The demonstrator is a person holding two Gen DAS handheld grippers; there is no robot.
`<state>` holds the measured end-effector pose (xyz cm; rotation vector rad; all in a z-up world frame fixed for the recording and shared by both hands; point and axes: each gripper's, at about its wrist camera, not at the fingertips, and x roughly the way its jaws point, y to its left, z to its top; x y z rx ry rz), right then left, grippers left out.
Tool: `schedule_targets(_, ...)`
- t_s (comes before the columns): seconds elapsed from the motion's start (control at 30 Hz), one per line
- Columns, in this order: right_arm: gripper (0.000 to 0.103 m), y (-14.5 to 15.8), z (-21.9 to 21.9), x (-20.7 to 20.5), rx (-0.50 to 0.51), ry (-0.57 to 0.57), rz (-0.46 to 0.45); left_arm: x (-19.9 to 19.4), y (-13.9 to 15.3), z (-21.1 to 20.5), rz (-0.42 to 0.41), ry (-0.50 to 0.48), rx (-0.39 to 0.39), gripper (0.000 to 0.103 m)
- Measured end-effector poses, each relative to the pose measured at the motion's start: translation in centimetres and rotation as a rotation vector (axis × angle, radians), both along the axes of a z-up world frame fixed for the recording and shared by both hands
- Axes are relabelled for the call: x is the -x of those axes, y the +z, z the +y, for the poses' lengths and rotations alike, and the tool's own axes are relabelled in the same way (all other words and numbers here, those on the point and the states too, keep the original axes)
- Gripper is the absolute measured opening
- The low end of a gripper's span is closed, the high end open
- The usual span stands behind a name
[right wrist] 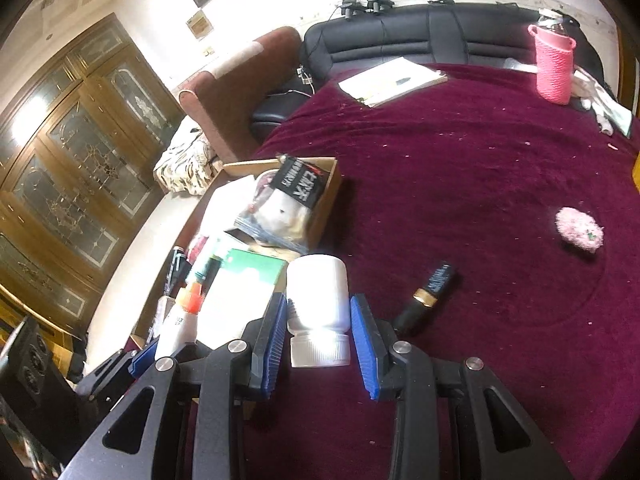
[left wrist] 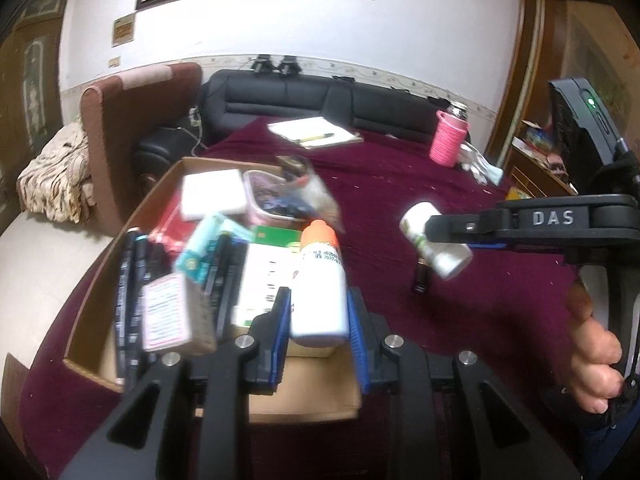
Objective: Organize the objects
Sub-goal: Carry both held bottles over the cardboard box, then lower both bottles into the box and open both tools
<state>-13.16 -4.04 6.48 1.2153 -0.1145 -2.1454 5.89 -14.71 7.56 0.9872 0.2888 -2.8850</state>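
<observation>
Two grippers were in use; the left gripper [left wrist: 318, 320] clamped one white bottle with an orange cap [left wrist: 320, 280] above the cardboard box [left wrist: 96, 292], and the right gripper [right wrist: 319, 334] clamped one white pill bottle [right wrist: 318, 308] beside the box's right wall. One box stood at the left edge of the maroon cloth [right wrist: 480, 184], crowded with packets and several dark pens. One black tube [right wrist: 428, 296] lay loose just right of the right gripper; one pink fluffy item [right wrist: 579, 230] lay farther right. One pink-sleeved flask [right wrist: 554, 66] and one notepad [right wrist: 390, 80] occupied the far edge; the cloth's middle lay bare.
</observation>
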Motion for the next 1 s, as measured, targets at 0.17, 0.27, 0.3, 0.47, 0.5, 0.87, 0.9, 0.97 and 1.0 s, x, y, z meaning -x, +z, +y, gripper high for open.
schedule_targets(0.17,0.037,0.5,-3.2,-0.6,-0.020,0.044,0.008,-0.2,0.1,-2.2,0.011,0.039,-0.026,0.026)
schedule_targets(0.27,0.037,1.1,-5.2,-0.7,-0.035,0.068,0.029,-0.4,0.0,-3.4,0.012,0.063,-0.039,0.026)
schedule_targets(0.3,0.037,1.2,-5.6,-0.7,-0.039,0.072,0.033,-0.4,-0.1,-3.8,0.012,0.070,-0.043,0.026)
schedule_targets(0.47,0.037,2.0,-7.9,0.1,-0.047,0.088,0.035,-0.7,-0.4,-5.6,0.014,0.102,-0.068,0.026)
schedule_targets(0.5,0.037,2.1,-8.4,0.2,-0.049,0.092,0.034,-0.7,-0.5,-5.9,0.014,0.108,-0.072,0.026)
schedule_targets(0.87,0.037,1.2,-13.2,2.9,-0.099,0.110,0.009,0.2,-0.1,-8.5,0.015,0.123,-0.091,0.026)
schedule_targets(0.9,0.037,0.9,-13.6,3.2,-0.103,0.105,0.003,0.5,0.0,-8.8,0.014,0.124,-0.096,0.026)
schedule_targets(0.97,0.037,0.6,-14.2,3.6,-0.107,0.105,-0.007,1.4,0.1,-9.6,0.002,0.128,-0.104,0.026)
schedule_targets(1.0,0.037,0.3,-14.4,3.9,-0.110,0.105,-0.013,1.8,0.2,-9.9,0.003,0.128,-0.108,0.026)
